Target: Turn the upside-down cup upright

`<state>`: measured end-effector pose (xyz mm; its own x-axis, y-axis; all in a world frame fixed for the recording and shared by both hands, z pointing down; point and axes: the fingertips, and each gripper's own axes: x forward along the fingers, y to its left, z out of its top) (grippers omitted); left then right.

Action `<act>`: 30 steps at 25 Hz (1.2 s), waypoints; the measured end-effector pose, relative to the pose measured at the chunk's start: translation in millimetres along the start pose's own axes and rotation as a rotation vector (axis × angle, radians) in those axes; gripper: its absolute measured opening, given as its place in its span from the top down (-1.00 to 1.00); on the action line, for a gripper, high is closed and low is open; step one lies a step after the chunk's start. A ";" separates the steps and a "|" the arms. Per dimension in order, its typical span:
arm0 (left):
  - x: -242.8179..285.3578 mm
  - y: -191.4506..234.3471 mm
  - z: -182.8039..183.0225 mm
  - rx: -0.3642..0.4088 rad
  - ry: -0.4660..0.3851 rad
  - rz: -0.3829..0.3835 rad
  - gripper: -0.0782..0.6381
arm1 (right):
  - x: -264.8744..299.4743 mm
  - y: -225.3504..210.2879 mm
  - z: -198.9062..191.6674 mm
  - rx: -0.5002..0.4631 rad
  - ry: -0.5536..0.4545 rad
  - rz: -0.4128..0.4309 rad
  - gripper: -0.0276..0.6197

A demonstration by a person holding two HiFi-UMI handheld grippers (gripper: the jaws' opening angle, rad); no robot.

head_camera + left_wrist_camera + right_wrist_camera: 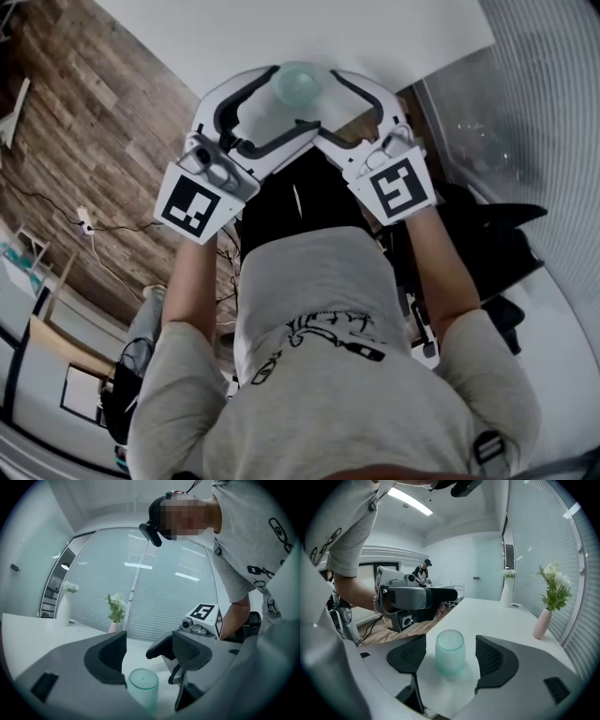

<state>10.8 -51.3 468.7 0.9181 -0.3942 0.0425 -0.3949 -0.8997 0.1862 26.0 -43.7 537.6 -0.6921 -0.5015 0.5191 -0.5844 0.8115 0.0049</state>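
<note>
A pale green translucent cup (298, 82) stands upside-down, flat base up, on the white table (281, 28) near its front edge. My left gripper (281, 103) reaches in from the left and my right gripper (328, 103) from the right, their tips meeting around the cup. In the right gripper view the cup (450, 652) sits between the open jaws of the right gripper (450, 644), with a gap on each side. In the left gripper view the cup (143, 686) shows low between the wide jaws of the left gripper (139, 648); no pad presses on it.
A white vase (507, 592) and a pink vase with flowers (542, 620) stand at the table's far side by a frosted glass wall. Wooden floor (84, 122) with cables lies left of the table; a black seat (487, 244) is at the right.
</note>
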 end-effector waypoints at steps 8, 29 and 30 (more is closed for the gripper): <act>-13.3 -15.9 33.6 -0.011 -0.012 0.042 0.01 | -31.0 -4.7 34.8 0.033 -0.058 -0.032 0.03; -40.8 -31.1 136.3 -0.082 -0.114 0.230 0.70 | -97.2 -10.1 135.2 0.177 -0.219 -0.116 0.62; -41.3 -33.0 140.9 -0.084 -0.117 0.232 0.71 | -99.9 -8.8 140.7 0.178 -0.229 -0.115 0.63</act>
<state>-19.0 -31.8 322.5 0.7910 -0.6115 -0.0190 -0.5857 -0.7658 0.2656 40.7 -42.9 365.4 -0.6829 -0.6578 0.3177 -0.7153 0.6904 -0.1081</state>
